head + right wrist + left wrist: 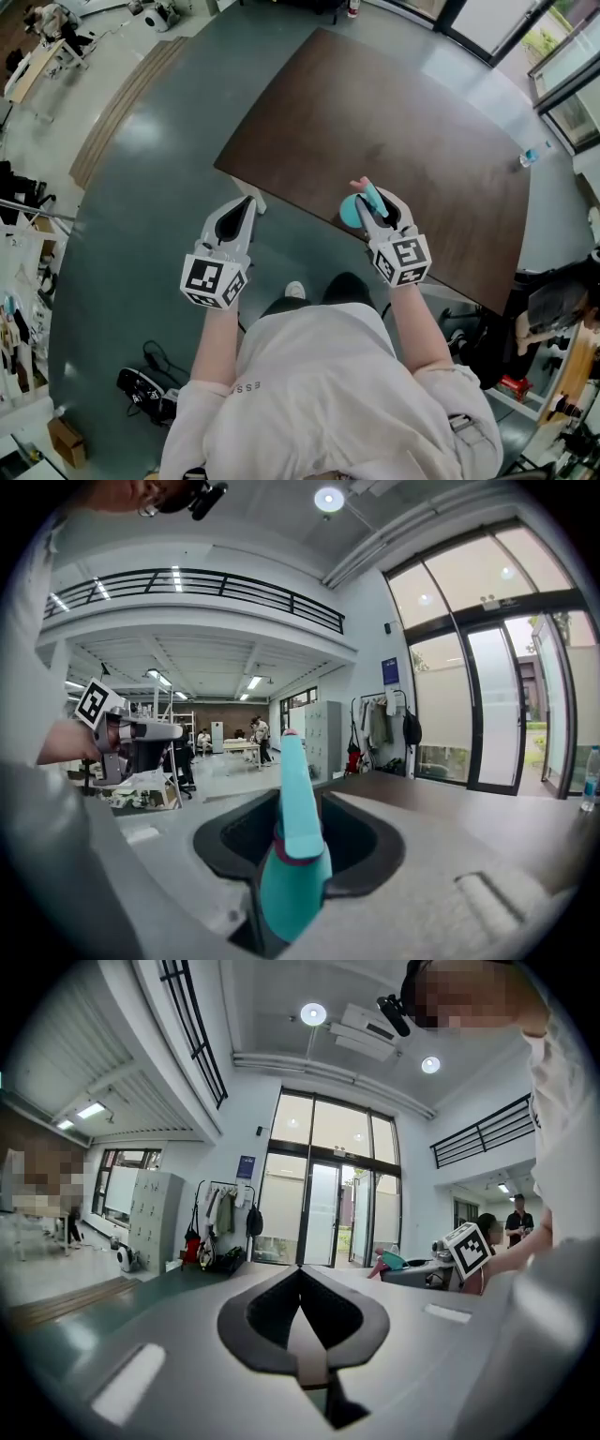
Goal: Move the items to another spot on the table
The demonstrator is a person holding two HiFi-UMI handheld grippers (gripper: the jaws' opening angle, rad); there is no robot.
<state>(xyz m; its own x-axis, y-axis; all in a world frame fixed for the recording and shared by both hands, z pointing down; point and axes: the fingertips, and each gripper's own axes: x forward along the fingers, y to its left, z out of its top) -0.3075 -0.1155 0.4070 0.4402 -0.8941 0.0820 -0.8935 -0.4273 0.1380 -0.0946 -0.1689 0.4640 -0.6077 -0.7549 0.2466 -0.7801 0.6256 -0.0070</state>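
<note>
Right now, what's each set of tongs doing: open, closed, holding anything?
Left tongs: closed, empty.
Right tongs: closed on a teal tool.

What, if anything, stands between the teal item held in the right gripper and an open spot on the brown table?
Nothing visible does. The right gripper holds the teal item over the near edge of the table, whose top ahead is bare. The only other thing on it is a small bottle at the far right edge.
</note>
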